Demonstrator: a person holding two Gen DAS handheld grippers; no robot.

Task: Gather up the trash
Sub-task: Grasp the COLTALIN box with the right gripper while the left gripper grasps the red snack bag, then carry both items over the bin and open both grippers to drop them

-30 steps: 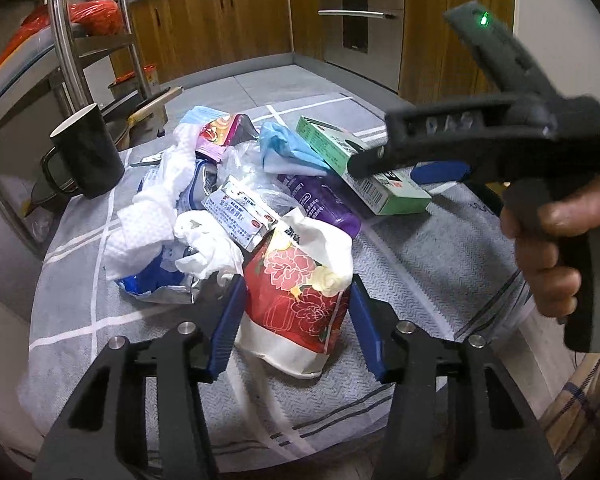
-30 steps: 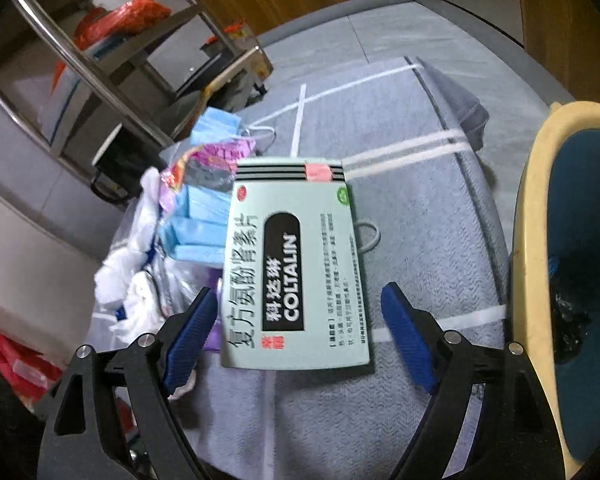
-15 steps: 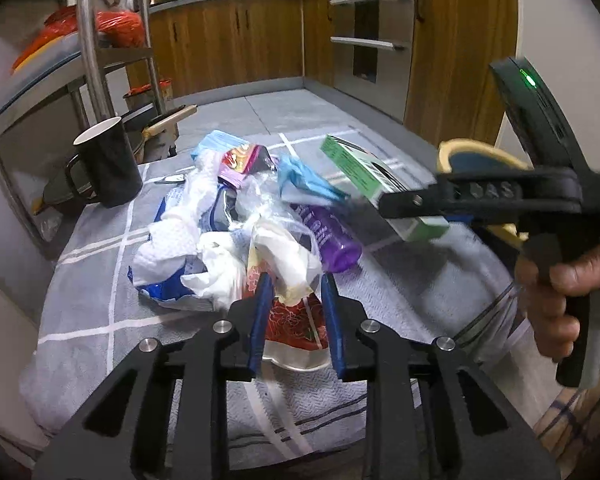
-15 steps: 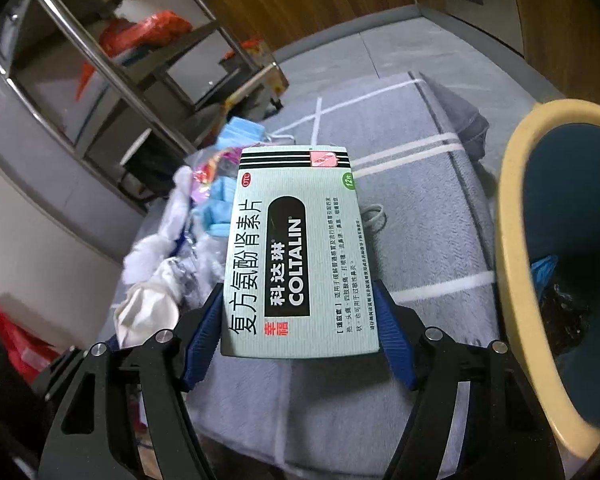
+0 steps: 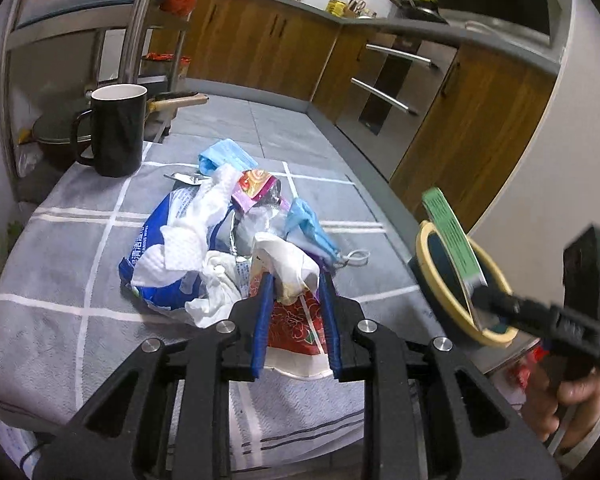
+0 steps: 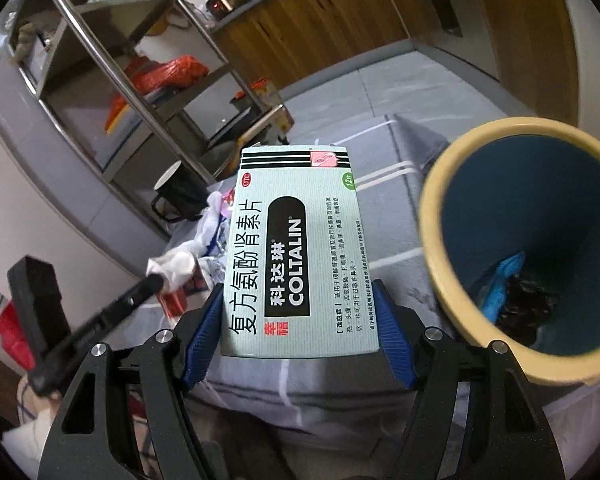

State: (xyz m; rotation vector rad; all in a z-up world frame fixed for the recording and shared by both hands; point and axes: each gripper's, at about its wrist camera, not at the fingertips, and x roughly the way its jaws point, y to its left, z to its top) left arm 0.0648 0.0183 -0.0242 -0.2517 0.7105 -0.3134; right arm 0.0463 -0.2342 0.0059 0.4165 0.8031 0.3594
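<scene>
**Two grippers lift trash toward the bin**

The right gripper (image 6: 298,320), angled downward, clamps a pale green medicine box (image 6: 296,248) at centre frame, now beside the yellow-rimmed bin (image 6: 436,240) holding blue and dark scraps. The left gripper (image 5: 296,300), narrowed since a second ago, pinches a red floral packet (image 5: 296,320) at lower centre, raised off the grey cloth (image 5: 60,280).

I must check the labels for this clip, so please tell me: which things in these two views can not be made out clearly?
- Bin contents, right wrist view: dark lump beside a blue scrap, too shadowed to identify.
- Medicine box back side, right wrist view: faces away from the camera.
- Red floral bag in the left claw, left wrist view: lower part hidden behind the fingers.
- Right claw tips, left wrist view: blurred.
</scene>
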